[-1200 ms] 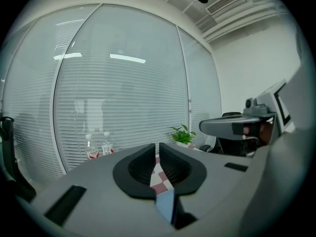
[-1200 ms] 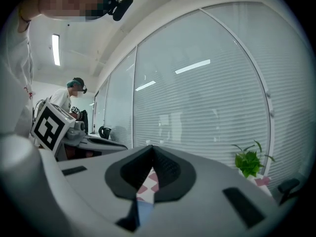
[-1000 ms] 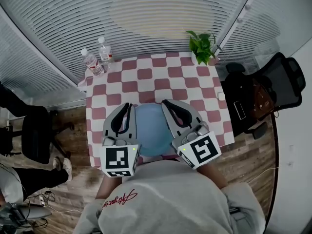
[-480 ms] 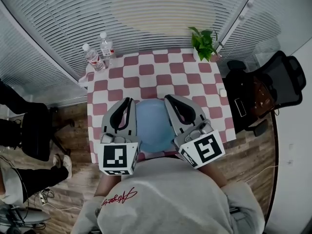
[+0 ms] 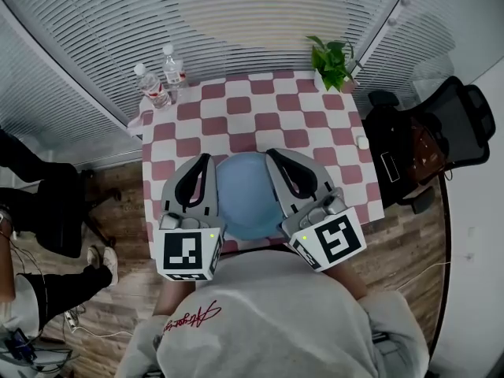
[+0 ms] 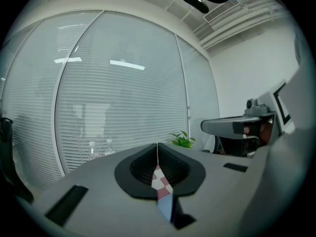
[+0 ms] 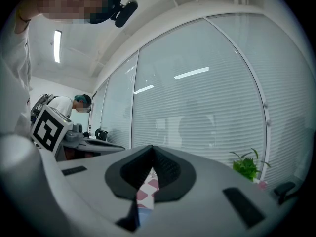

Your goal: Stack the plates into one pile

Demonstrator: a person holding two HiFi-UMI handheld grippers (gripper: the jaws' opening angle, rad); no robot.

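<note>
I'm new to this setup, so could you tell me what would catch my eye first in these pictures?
A blue plate lies on the near half of the red-and-white checked table, between the left gripper and the right gripper, both with jaws shut and empty. At the table's far corners stand two bottles on the left and a green plant on the right.

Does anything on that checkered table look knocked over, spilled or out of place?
Nothing stands out. The blue plate sits flat on the table between the left gripper and right gripper, both shut and empty. The two bottles and the plant stand upright at the far corners. No spill shows.
</note>
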